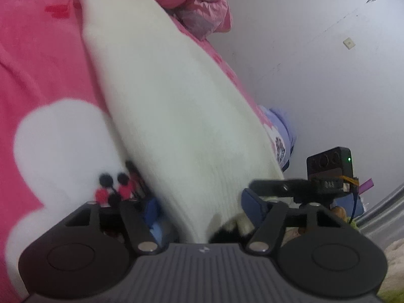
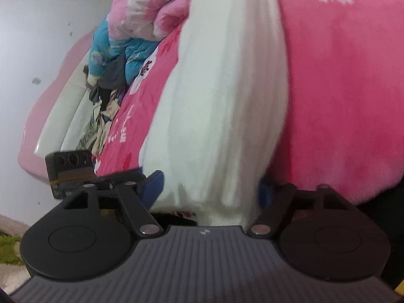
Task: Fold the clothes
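The white knit garment [image 1: 171, 106] lies on the pink bedspread [image 1: 38, 58], stretched into a long band that narrows away from each camera. Taking that garment as the landmark: in the left wrist view, the left gripper [image 1: 199, 202] stands at its near end, blue pads [image 1: 252, 204] on either side of the fabric, jaws partly apart with the hem bunched between them; the pads seem to press the cloth, though blur keeps this uncertain. To the garment's left, the bedspread runs open and flat, with a white printed patch [image 1: 60, 139] just beside the cloth. To its right, the bed edge falls close, with a pale wall [image 1: 315, 63] beyond. A heap of pink bedding [image 1: 202, 2] sits past the garment's far tip.

In the right wrist view, the right gripper [image 2: 209, 192] straddles the garment [image 2: 222, 88] at its near end, jaws half wide, cloth filling the gap and touching both blue pads [image 2: 151, 189]. Right of the garment, the bedspread [image 2: 341, 88] lies bare; left of it, a pile of clothes [image 2: 111, 58] crowds the bed's edge.
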The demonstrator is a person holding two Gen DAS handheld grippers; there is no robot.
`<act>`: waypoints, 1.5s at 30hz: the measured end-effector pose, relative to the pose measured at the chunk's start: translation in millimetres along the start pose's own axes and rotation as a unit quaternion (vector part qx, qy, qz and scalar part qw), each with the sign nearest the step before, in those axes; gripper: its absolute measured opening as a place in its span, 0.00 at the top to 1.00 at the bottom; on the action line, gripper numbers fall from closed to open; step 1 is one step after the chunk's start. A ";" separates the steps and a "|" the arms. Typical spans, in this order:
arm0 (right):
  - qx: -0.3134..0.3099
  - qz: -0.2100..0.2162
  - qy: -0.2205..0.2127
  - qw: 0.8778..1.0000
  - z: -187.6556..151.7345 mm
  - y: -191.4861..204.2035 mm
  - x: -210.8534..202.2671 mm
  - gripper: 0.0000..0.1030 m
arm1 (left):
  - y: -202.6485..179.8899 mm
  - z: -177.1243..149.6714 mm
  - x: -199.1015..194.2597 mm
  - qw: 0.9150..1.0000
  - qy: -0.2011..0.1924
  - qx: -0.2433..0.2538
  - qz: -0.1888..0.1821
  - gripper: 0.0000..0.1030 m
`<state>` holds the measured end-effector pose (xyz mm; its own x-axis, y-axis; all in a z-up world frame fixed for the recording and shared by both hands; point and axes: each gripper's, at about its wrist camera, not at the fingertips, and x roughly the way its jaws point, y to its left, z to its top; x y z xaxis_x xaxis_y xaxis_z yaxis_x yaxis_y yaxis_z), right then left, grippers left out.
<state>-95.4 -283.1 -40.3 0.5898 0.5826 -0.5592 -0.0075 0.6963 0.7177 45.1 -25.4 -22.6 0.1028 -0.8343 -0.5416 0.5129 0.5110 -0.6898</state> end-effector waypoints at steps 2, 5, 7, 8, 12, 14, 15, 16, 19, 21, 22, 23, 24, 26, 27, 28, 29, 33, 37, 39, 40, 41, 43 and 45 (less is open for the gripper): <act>0.015 0.001 -0.009 1.000 -0.3 -4.2 -2.5 0.47 | 0.9 -2.1 3.0 1.000 0.009 -0.006 0.004 0.68; 0.021 0.006 -0.020 1.000 -1.4 -4.6 -8.3 0.59 | 5.1 -5.5 4.7 1.000 0.020 -0.019 0.001 0.82; 0.019 0.008 -0.028 0.999 -2.4 -2.0 -12.1 0.67 | 4.5 -6.7 3.0 1.000 0.015 -0.019 -0.006 0.85; 0.019 0.012 -0.033 0.999 -2.7 -0.9 -14.1 0.68 | 3.0 -6.7 0.7 1.000 0.009 -0.016 -0.010 0.86; 0.025 0.029 -0.051 0.998 -2.3 1.2 -22.5 0.72 | 1.3 -5.4 -10.4 0.999 -0.014 -0.017 -0.037 0.87; 0.025 0.038 -0.059 0.997 -1.1 5.0 -24.3 0.72 | 3.1 -4.7 -16.0 0.998 -0.027 -0.023 -0.054 0.88; 0.026 0.043 -0.065 0.997 0.1 7.1 -26.2 0.73 | 4.1 -4.9 -18.5 0.997 -0.034 -0.025 -0.061 0.88; 0.024 0.049 -0.071 0.996 1.4 9.7 -28.2 0.73 | 4.4 -4.7 -20.9 0.996 -0.041 -0.026 -0.068 0.88; 0.015 0.060 -0.086 0.994 8.1 19.8 -34.3 0.73 | 1.4 -3.5 -27.4 0.995 -0.062 -0.018 -0.081 0.88; 0.006 0.067 -0.096 0.993 14.3 26.5 -38.1 0.73 | -1.3 0.2 -30.1 0.993 -0.074 -0.009 -0.087 0.88; 0.002 0.071 -0.100 0.992 17.7 29.2 -39.4 0.73 | -1.1 1.8 -30.5 0.993 -0.080 -0.005 -0.090 0.88; -0.002 0.074 -0.105 0.992 21.3 31.9 -40.5 0.73 | -1.4 3.8 -31.1 0.992 -0.087 -0.001 -0.092 0.88; -0.007 0.078 -0.109 0.991 25.5 34.9 -41.2 0.73 | -2.5 6.7 -32.7 0.991 -0.093 0.003 -0.095 0.88; -0.016 0.085 -0.119 0.989 33.8 40.7 -42.7 0.73 | -6.4 13.1 -35.8 0.990 -0.104 0.009 -0.099 0.88; -0.021 0.089 -0.123 0.988 38.3 43.2 -43.7 0.73 | -9.5 16.5 -37.0 0.989 -0.109 0.011 -0.101 0.88; -0.027 0.093 -0.127 0.987 43.2 46.2 -44.0 0.73 | -12.5 19.9 -38.2 0.988 -0.114 0.014 -0.103 0.88; -0.035 0.095 -0.132 0.986 48.8 49.8 -43.7 0.73 | -13.9 24.7 -38.7 0.987 -0.119 0.018 -0.103 0.88; -0.060 0.104 -0.144 0.982 71.3 60.4 -41.4 0.73 | -11.8 40.3 -46.3 0.984 -0.142 0.026 -0.106 0.88; -0.084 0.109 -0.152 0.979 96.8 71.4 -36.3 0.73 | -9.0 59.2 -49.0 0.979 -0.169 0.027 -0.111 0.88; -0.095 0.113 -0.155 0.977 111.2 76.5 -33.3 0.73 | -6.8 71.1 -49.3 0.977 -0.182 0.030 -0.111 0.88; -0.101 0.113 -0.156 0.976 118.4 78.4 -31.4 0.73 | -6.0 80.0 -47.8 0.976 -0.188 0.031 -0.109 0.88; -0.105 0.115 -0.156 0.975 126.1 80.0 -28.5 0.73 | -4.0 88.3 -46.5 0.975 -0.193 0.031 -0.109 0.88; -0.112 0.118 -0.157 0.974 140.1 81.3 -22.9 0.73 | 1.5 102.7 -45.8 0.973 -0.202 0.029 -0.108 0.88; -0.117 0.121 -0.156 0.973 156.3 81.2 -14.8 0.73 | 7.8 121.4 -42.5 0.972 -0.210 0.027 -0.105 0.88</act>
<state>21.5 -300.7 91.1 0.7640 0.6112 -0.2066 -0.3382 0.6521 0.6785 148.2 -11.1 53.3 0.3246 -0.9354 -0.1406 0.6029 0.3191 -0.7313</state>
